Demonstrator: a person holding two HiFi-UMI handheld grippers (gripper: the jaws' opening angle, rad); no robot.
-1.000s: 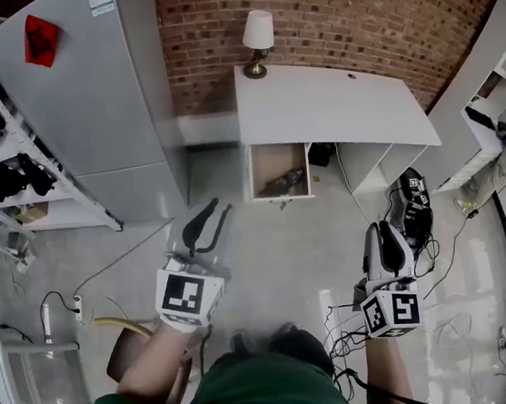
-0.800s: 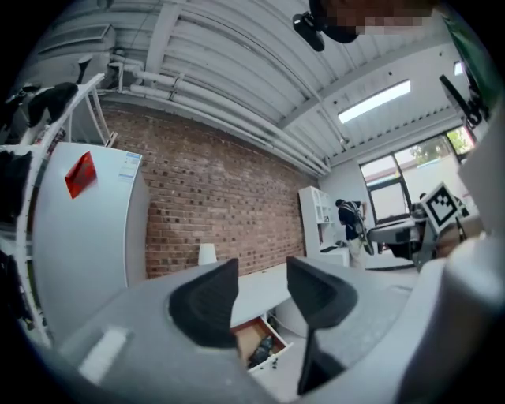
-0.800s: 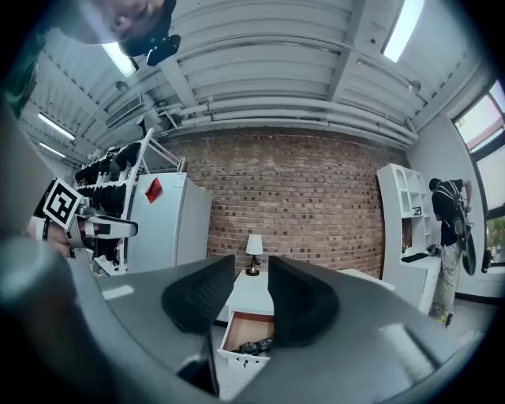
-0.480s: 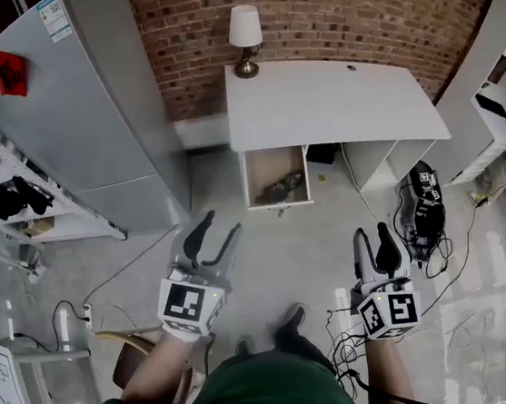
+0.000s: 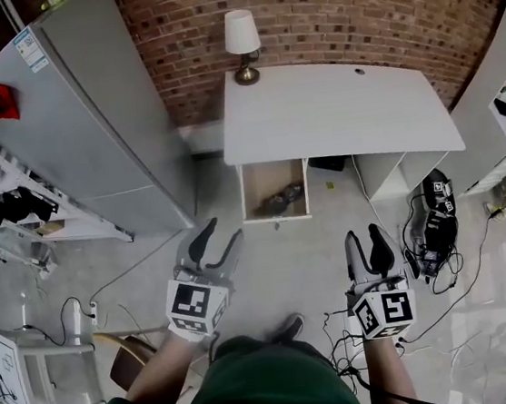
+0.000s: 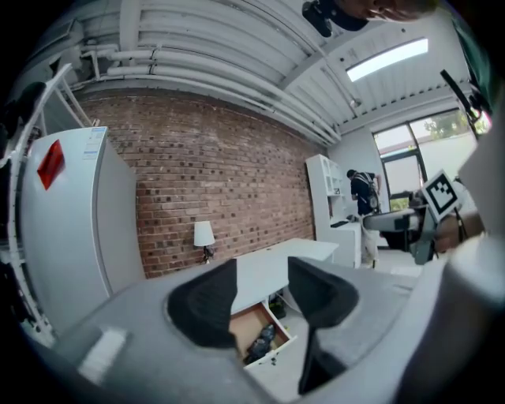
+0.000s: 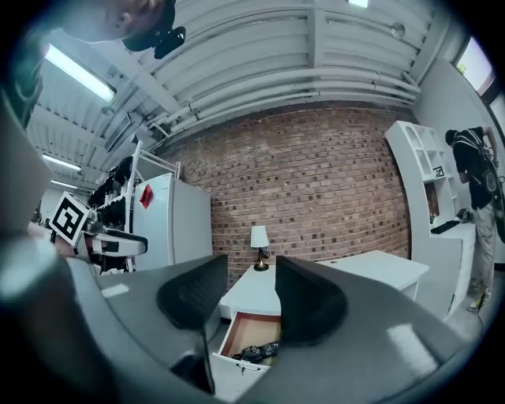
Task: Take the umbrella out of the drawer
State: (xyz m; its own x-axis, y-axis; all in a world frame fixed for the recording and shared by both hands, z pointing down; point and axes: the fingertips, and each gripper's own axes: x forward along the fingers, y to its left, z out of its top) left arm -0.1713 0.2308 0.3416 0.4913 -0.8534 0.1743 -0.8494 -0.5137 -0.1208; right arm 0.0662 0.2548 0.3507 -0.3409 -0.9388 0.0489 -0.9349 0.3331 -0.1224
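Head view is showing the dark folded umbrella (image 5: 282, 200) lying inside the open wooden drawer (image 5: 245, 188), just above the middle of the frame, under the front edge of the white desk (image 5: 333, 109). A lamp (image 5: 241, 41) is standing at the desk's upper left corner. Lower in the frame, well apart from the drawer, the left gripper (image 5: 221, 233) and right gripper (image 5: 363, 234) are pointing toward it, both with jaws standing apart and gripping nothing
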